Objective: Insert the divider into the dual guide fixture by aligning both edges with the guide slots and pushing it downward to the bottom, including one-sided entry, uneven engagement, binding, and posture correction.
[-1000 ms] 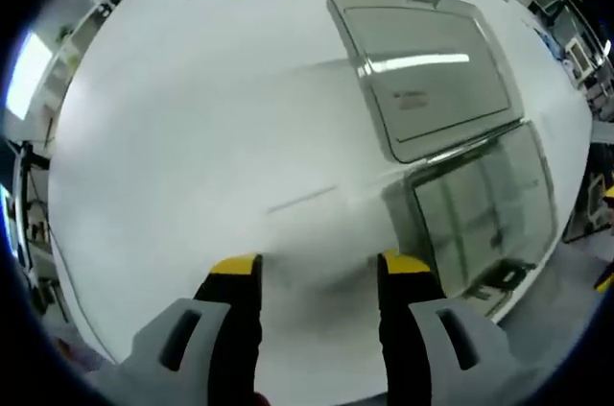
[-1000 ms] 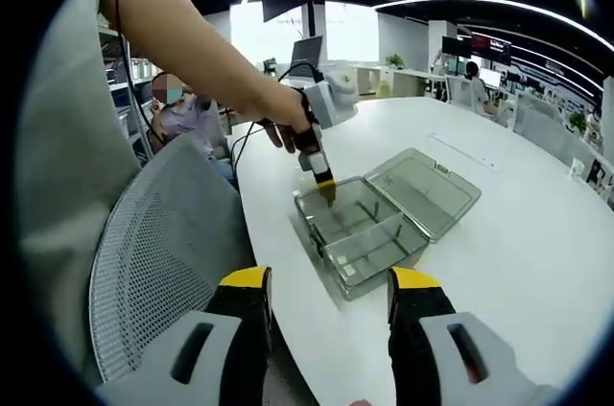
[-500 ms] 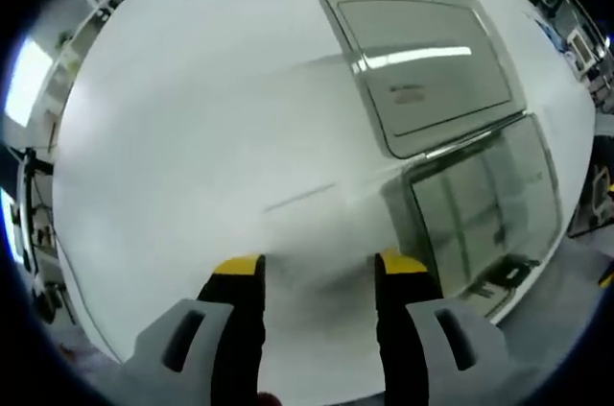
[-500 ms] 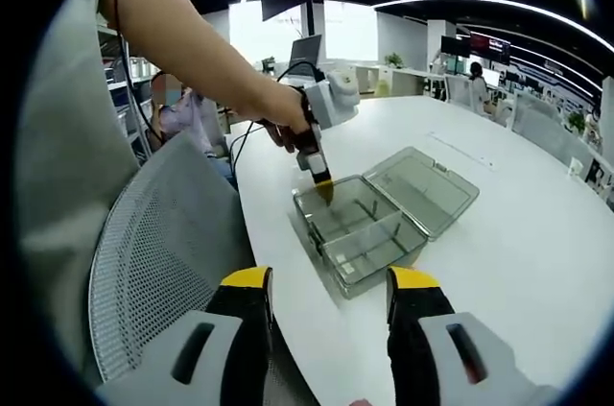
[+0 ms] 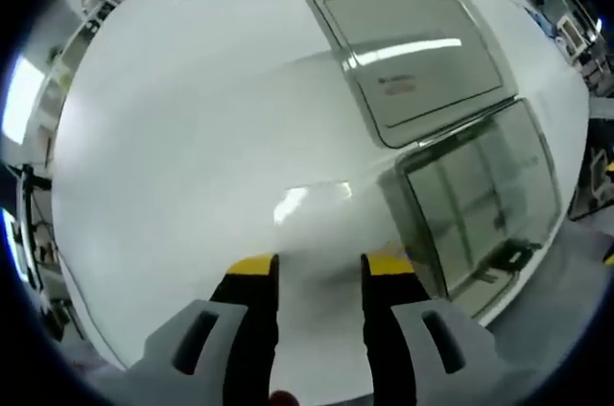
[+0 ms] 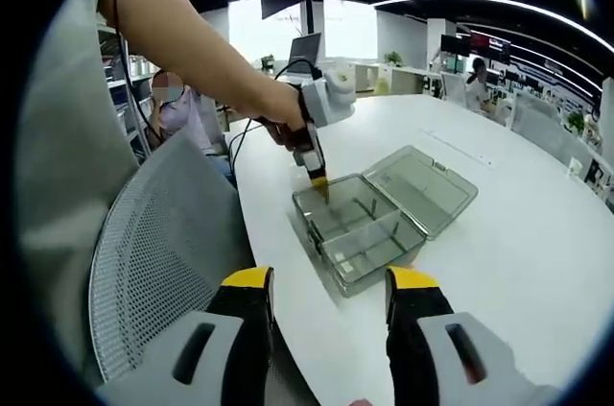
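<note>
Yellow-tipped left gripper (image 6: 320, 185) angled down, poised over clear box (image 6: 369, 224) corner.

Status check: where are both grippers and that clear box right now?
Left gripper at clear box near corner, fingers narrowly parted, nothing visibly held. Right gripper open, back off table edge. Box lid flat open. Nothing in the way.

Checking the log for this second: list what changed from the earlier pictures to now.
The left gripper narrowed its jaws, with nothing between them, beside the clear plastic compartment box. The box with its open hinged lid on the white table and the open right gripper stayed put.
</note>
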Motion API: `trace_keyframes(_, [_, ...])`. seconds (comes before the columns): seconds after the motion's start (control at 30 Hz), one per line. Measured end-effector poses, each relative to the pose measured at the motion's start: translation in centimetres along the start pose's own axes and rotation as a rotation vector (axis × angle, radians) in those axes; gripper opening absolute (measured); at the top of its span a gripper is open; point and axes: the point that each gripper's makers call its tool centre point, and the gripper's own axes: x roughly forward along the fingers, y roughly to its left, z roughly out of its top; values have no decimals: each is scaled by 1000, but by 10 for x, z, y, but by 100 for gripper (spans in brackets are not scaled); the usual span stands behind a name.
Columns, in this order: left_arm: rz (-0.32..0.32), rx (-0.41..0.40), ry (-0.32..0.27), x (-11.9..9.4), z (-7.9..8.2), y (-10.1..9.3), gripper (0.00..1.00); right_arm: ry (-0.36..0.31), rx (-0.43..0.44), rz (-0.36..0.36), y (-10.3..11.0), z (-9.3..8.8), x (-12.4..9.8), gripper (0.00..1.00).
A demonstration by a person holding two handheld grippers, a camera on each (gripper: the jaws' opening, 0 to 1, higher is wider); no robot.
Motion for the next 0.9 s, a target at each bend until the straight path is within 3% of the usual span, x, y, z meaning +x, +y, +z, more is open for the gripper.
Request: trace_keyframes(0.9, [-50, 30, 12, -5, -7, -1, 29, 7, 11, -4, 2, -3, -2, 43])
